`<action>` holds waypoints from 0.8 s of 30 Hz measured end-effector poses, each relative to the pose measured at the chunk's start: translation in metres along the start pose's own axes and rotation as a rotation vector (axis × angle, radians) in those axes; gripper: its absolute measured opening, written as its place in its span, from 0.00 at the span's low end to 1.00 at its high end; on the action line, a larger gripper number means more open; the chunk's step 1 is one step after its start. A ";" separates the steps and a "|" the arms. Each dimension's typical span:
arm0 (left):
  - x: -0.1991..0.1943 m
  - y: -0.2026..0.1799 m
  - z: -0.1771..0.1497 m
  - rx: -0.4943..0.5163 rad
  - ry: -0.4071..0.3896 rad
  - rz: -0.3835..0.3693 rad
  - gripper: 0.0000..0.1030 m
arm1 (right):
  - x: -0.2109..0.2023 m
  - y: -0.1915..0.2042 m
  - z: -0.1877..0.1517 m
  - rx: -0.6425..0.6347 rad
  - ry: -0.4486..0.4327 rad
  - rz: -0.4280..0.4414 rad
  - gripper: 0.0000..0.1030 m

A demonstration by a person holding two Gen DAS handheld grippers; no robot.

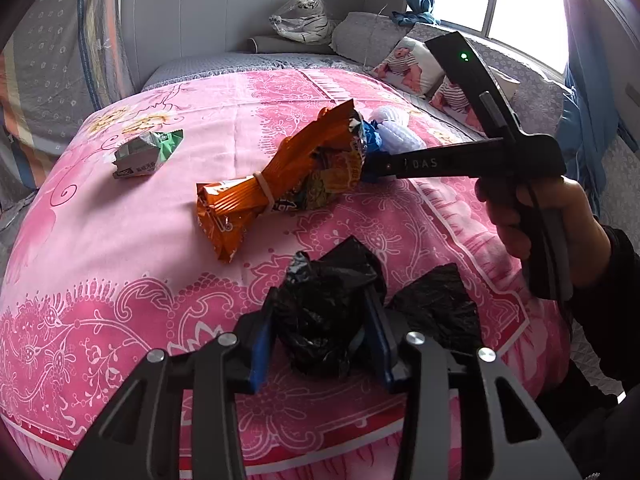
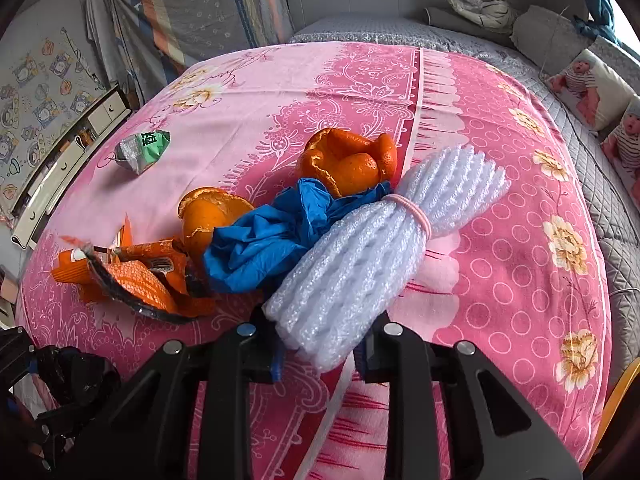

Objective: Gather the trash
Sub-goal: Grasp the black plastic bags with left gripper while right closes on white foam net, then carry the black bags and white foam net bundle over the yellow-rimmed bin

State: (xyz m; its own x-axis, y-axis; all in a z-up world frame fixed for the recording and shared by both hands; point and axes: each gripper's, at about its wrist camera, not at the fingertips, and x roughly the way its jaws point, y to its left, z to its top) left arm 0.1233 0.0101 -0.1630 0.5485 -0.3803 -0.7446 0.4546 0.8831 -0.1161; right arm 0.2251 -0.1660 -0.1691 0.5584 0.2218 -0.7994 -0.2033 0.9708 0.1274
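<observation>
I am working at the pink bedsheet [image 1: 120, 240], and every place below is reckoned from it. My left gripper [image 1: 320, 344] is pinching a crumpled black bag [image 1: 324, 312] at the sheet's near edge, blue pads pressing on both flanks of the bunched plastic. My right gripper [image 2: 320, 348] is closing on the near end of a white foam net bundle [image 2: 372, 248], which is lying toward the sheet's middle, tied by a pink band; the pads appear to be touching its sides, though the foam is hiding the contact itself. Touching the bundle are a blue glove [image 2: 264, 240] and two pieces of orange peel [image 2: 348, 160]; an orange snack wrapper [image 2: 136, 276] is lying just beside these, and a green wrapper [image 2: 144, 148] is lying well apart toward the sheet's far left. I am judging that a good lift calls for a firm squeeze, since foam yields, and a straight rise so the glove is not dragging along. The bag's mouth is needing opening before anything is dropped in.
</observation>
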 end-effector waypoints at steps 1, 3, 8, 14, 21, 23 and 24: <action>-0.001 0.001 0.000 -0.005 0.001 -0.004 0.35 | -0.001 0.000 0.000 0.003 -0.003 0.002 0.19; -0.003 0.001 0.000 -0.013 -0.001 -0.012 0.34 | -0.003 0.000 0.000 0.000 -0.008 0.001 0.17; -0.010 0.006 0.000 -0.046 -0.008 -0.045 0.33 | -0.013 -0.001 -0.001 0.004 -0.040 0.000 0.14; -0.021 0.010 -0.001 -0.067 -0.029 -0.056 0.32 | -0.026 -0.007 -0.001 0.022 -0.063 -0.010 0.14; -0.035 0.021 -0.001 -0.116 -0.062 -0.060 0.32 | -0.047 -0.021 -0.005 0.048 -0.106 -0.030 0.14; -0.038 0.027 -0.001 -0.136 -0.066 -0.061 0.32 | -0.054 -0.026 -0.006 0.053 -0.121 -0.038 0.14; -0.040 0.029 -0.001 -0.148 -0.068 -0.060 0.32 | -0.058 -0.029 -0.007 0.057 -0.130 -0.042 0.14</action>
State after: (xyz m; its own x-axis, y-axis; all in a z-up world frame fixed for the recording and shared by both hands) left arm 0.1143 0.0513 -0.1372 0.5722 -0.4469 -0.6877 0.3825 0.8871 -0.2582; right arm 0.1928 -0.2075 -0.1309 0.6654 0.1876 -0.7225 -0.1338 0.9822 0.1318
